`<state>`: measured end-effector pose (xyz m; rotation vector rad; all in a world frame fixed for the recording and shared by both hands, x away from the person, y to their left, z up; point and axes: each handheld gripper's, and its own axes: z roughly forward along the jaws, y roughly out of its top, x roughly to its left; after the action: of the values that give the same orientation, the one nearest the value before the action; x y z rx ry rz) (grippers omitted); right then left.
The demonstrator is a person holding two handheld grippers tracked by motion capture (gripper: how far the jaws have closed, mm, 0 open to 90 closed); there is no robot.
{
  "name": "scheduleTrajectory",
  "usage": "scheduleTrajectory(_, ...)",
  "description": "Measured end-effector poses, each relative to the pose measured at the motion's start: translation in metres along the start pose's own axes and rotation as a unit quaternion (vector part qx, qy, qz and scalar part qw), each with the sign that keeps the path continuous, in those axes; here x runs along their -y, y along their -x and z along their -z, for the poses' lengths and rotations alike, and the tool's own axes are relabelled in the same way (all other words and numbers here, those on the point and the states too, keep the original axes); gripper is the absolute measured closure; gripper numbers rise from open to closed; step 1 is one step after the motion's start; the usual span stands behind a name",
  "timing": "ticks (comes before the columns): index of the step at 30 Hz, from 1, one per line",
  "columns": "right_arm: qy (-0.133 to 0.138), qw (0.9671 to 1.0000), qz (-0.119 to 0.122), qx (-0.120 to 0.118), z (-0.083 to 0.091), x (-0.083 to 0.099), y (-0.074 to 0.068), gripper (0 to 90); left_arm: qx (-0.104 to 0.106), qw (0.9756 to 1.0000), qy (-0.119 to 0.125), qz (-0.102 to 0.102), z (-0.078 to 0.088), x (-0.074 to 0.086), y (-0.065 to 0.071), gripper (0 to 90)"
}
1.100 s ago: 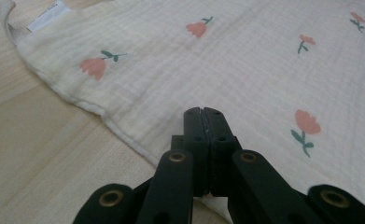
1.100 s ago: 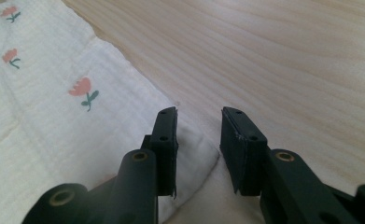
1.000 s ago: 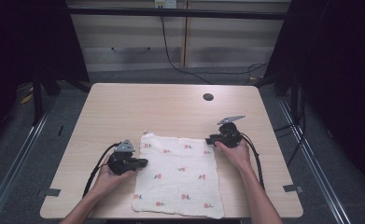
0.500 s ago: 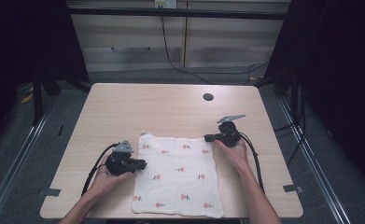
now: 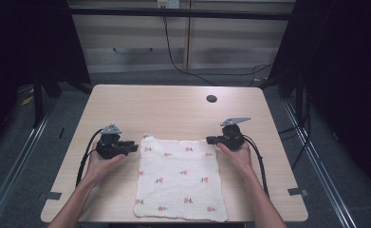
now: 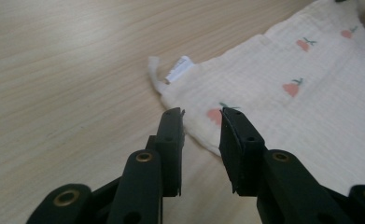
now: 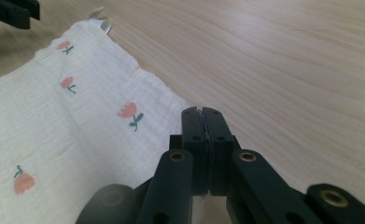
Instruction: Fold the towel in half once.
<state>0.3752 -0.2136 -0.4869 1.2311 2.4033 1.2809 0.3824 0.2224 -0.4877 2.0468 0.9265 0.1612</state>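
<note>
1. Cloth (image 5: 180,178), cream with small red flower prints, lies flat on the near middle of the table (image 5: 173,109), its near edge at the table's near edge.
2. My left hand-held gripper (image 5: 134,147) sits at the cloth's far left corner. Its jaws have just been opening. In the left gripper view they stand apart (image 6: 201,123), pads clear of the fabric, with the cloth's edge lying below and beyond the gap; nothing is gripped.
3. A white label (image 6: 179,68) and a small loop show at that corner, resting on the bare wood.
4. My right hand-held gripper (image 5: 210,140) sits at the cloth's far right corner. In the right gripper view its jaws are clenched tight together (image 7: 202,112); whether any fabric is caught between them I cannot tell.
5. Both my hands rest low at the table, one at each side of the cloth.
</note>
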Motion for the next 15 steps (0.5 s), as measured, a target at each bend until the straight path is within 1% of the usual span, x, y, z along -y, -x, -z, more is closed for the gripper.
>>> scheduleTrajectory(1, 0.000, 1.0000, -0.002, 0.000, 0.000, 0.000, 0.000, 89.0, 0.000, 1.0000, 0.002, 0.008, -0.002, 0.000, -0.003, 69.0)
scheduleTrajectory(3, -0.002, 1.0000, 0.000, -0.002, 0.000, 0.000, 0.000, 89.0, -0.003, 0.9999, -0.005, 0.010, -0.006, -0.002, -0.008, 67.6)
scheduleTrajectory(5, -0.002, 1.0000, 0.000, -0.003, 0.000, 0.000, -0.001, 89.0, 0.001, 0.9998, 0.001, 0.020, -0.011, -0.005, -0.012, 66.4)
scheduleTrajectory(6, -0.002, 1.0000, 0.000, -0.003, 0.000, -0.001, -0.002, 88.9, 0.000, 0.9999, 0.000, 0.017, -0.013, -0.008, -0.014, 66.2)
scheduleTrajectory(7, 0.000, 1.0000, 0.000, -0.004, 0.000, -0.001, -0.002, 89.0, 0.006, 0.9997, -0.001, 0.022, -0.016, -0.011, -0.015, 65.6)
scheduleTrajectory(8, 0.001, 1.0000, 0.000, -0.005, 0.000, -0.001, -0.002, 89.0, 0.007, 0.9997, 0.004, 0.024, -0.018, -0.013, -0.015, 64.6)
scheduleTrajectory(9, 0.000, 1.0000, 0.000, -0.005, 0.001, -0.001, -0.002, 88.9, 0.006, 0.9997, 0.004, 0.023, -0.020, -0.016, -0.015, 64.0)
scheduleTrajectory(11, 0.000, 1.0000, 0.000, -0.005, 0.001, 0.000, -0.001, 88.9, 0.001, 0.9999, -0.009, 0.013, -0.025, -0.020, -0.015, 63.9)
scheduleTrajectory(12, 0.000, 1.0000, -0.004, -0.006, 0.001, 0.000, -0.001, 88.9, 0.002, 0.9998, -0.013, 0.012, -0.028, -0.021, -0.015, 63.4)
scheduleTrajectory(13, 0.002, 1.0000, -0.003, -0.007, 0.001, 0.000, -0.001, 88.9, -0.002, 0.9998, -0.018, 0.011, -0.031, -0.022, -0.014, 63.4)
scheduleTrajectory(15, 0.001, 1.0000, -0.004, -0.007, 0.001, 0.000, -0.001, 88.9, -0.006, 0.9996, -0.024, 0.012, -0.037, -0.021, -0.014, 66.2)
